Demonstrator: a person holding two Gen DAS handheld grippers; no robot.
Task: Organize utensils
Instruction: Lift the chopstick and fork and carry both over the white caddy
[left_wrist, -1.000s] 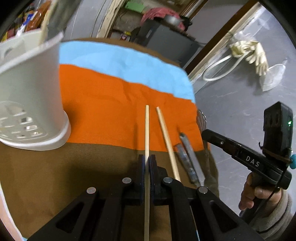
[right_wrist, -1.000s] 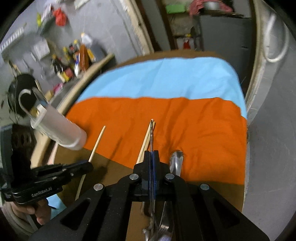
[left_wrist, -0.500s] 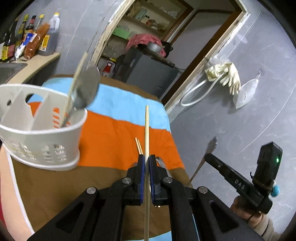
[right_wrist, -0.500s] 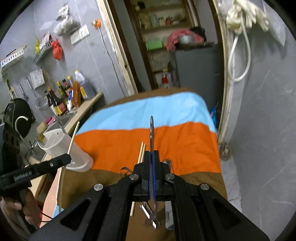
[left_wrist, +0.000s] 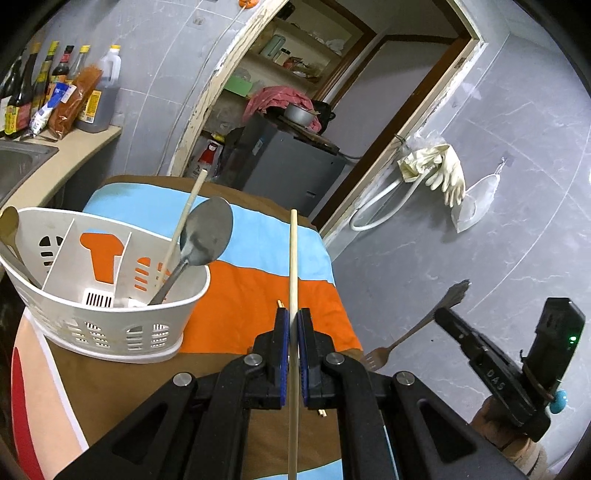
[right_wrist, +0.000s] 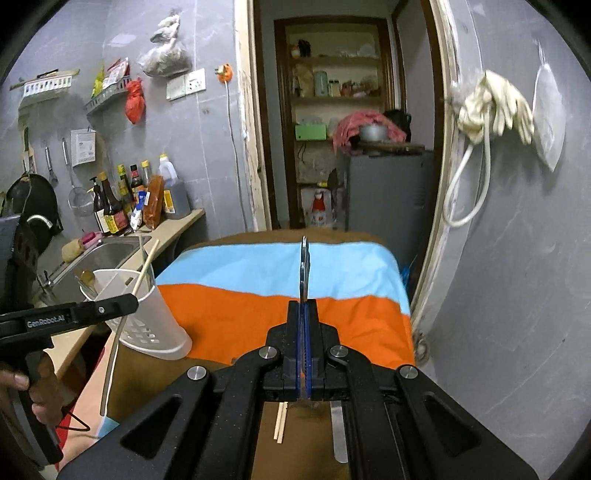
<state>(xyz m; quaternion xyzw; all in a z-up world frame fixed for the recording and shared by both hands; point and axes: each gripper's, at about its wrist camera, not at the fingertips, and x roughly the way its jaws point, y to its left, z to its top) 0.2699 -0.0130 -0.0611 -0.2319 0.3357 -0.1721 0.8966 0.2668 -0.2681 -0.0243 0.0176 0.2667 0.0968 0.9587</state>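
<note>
While both grippers hang above the table:
Left gripper (left_wrist: 291, 332): pinching a chopstick (left_wrist: 293, 266) upright.
Right gripper (right_wrist: 304, 332): clamping a fork (right_wrist: 304, 269).

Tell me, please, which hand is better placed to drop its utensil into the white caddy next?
Left, probably. The left gripper, shut on a chopstick, is close beside the white caddy. The right gripper, shut on a fork, sits farther off, past the table's right edge.

Sauce btls (right_wrist: 118, 199), rubber gloves (left_wrist: 443, 173), grey cabinet (right_wrist: 388, 188), sink (right_wrist: 107, 254)
</note>
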